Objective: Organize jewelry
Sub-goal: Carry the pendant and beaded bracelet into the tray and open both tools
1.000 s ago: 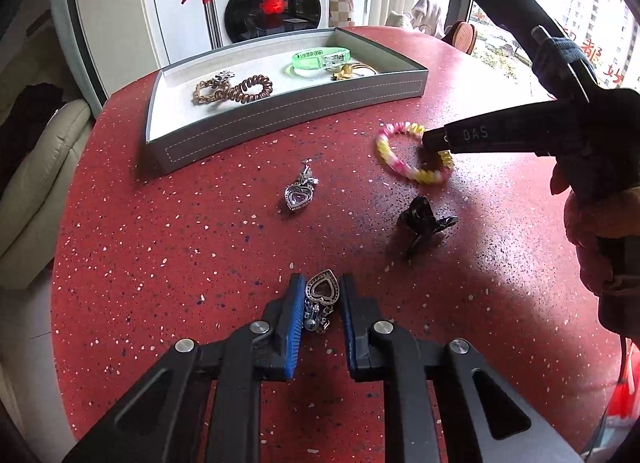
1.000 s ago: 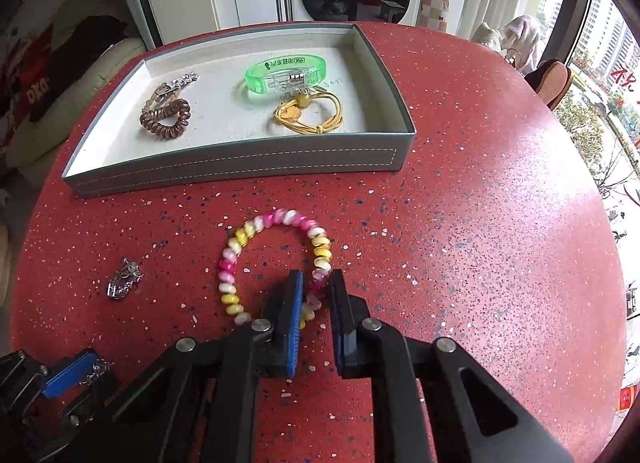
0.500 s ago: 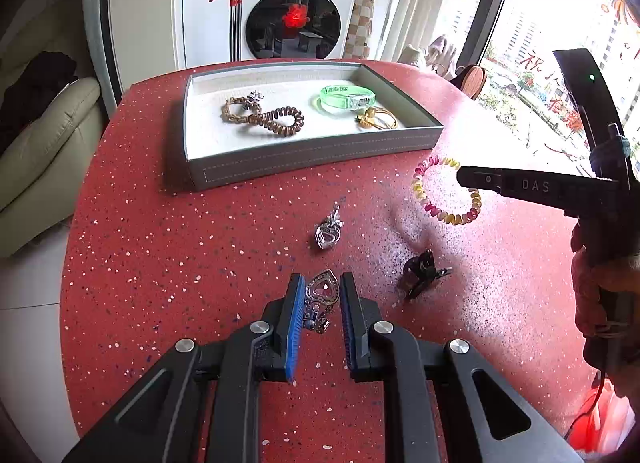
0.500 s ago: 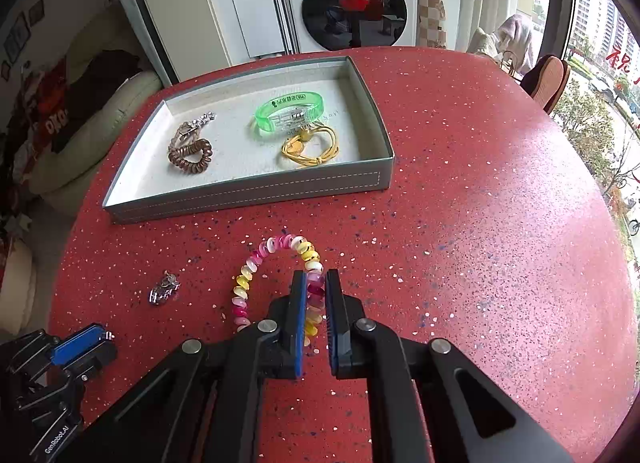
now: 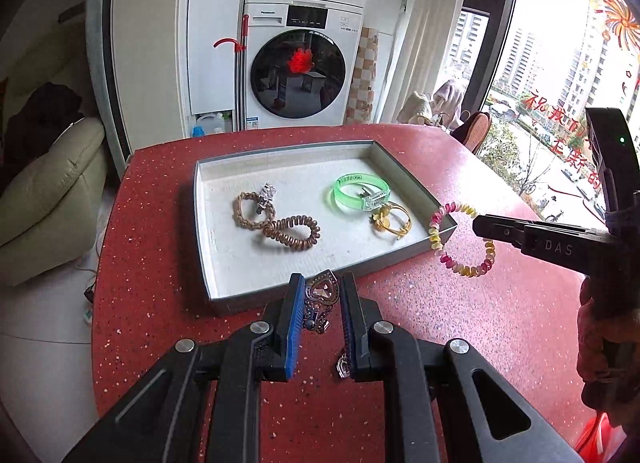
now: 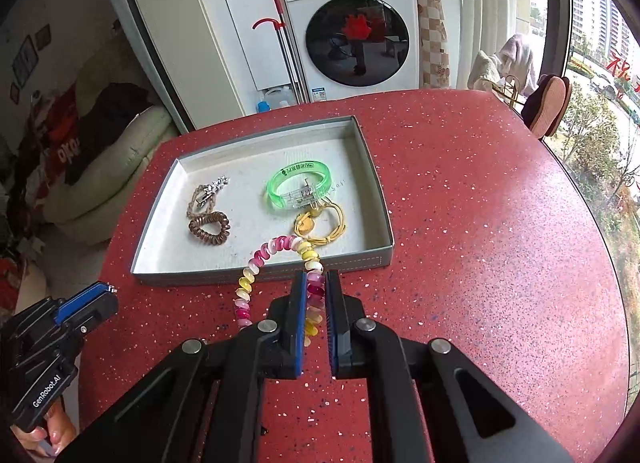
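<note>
Carrying is the step in hand: two pieces are held aloft, and both are being brought toward the grey tray (image 5: 224,295). The left gripper (image 5: 320,299) is clenched on a silver heart pendant (image 5: 320,289), which is pinched between the blue pads with its lower charms hanging beneath, just short of the tray's near wall. The right gripper (image 6: 316,295) is clamped on a pink-and-yellow beaded bracelet (image 6: 280,247), whose free loop is seen hanging over the near rim of the tray. Already lying in the tray are a green bangle (image 5: 360,191), a gold ring piece (image 5: 390,219), a brown coil hair tie (image 5: 292,233) and a braided band with a silver clip (image 5: 254,209).

Next, each piece should be carried over the rim to a bare patch of the lining, lowered, and let go; care is judged to be needed so that the dangling bracelet is not snagged on the wall.

Compared with a second ago, both pieces have been lifted off the red tabletop (image 5: 460,303), where they were then being gripped. The tray now appears nearer and lower in both views. A second pendant and a black clip, seen earlier on the tabletop, are no longer clearly in view.
</note>
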Available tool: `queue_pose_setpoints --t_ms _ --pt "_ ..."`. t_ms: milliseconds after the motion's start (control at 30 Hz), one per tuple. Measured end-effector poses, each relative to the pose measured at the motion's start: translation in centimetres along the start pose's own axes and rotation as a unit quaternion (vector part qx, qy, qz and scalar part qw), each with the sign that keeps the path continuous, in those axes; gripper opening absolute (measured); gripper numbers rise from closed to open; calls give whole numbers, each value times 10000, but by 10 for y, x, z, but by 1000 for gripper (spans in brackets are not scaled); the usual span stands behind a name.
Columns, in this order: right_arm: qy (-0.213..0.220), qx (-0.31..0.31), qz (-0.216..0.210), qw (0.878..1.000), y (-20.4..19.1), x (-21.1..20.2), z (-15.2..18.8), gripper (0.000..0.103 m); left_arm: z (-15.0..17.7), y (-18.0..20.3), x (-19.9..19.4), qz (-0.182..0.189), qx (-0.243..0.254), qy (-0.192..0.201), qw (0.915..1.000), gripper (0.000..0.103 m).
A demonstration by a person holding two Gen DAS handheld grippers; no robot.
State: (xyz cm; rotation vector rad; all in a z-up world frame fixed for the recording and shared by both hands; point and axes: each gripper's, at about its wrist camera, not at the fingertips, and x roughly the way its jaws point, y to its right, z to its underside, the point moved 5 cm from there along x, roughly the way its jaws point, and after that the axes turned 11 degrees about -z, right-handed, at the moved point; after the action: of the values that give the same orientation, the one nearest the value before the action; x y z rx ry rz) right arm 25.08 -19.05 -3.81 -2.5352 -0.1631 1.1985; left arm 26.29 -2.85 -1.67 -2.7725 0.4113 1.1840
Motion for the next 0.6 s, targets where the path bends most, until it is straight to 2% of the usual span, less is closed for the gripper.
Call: queue_pose_setpoints --t_ms 300,600 --pt "-92 195 -211 9995 4 34 -36 10 -37 -6 40 -192 29 13 9998 36" --pt "-543 470 -357 9968 12 86 -41 10 -29 -9 97 -334 106 -568 9978 36"
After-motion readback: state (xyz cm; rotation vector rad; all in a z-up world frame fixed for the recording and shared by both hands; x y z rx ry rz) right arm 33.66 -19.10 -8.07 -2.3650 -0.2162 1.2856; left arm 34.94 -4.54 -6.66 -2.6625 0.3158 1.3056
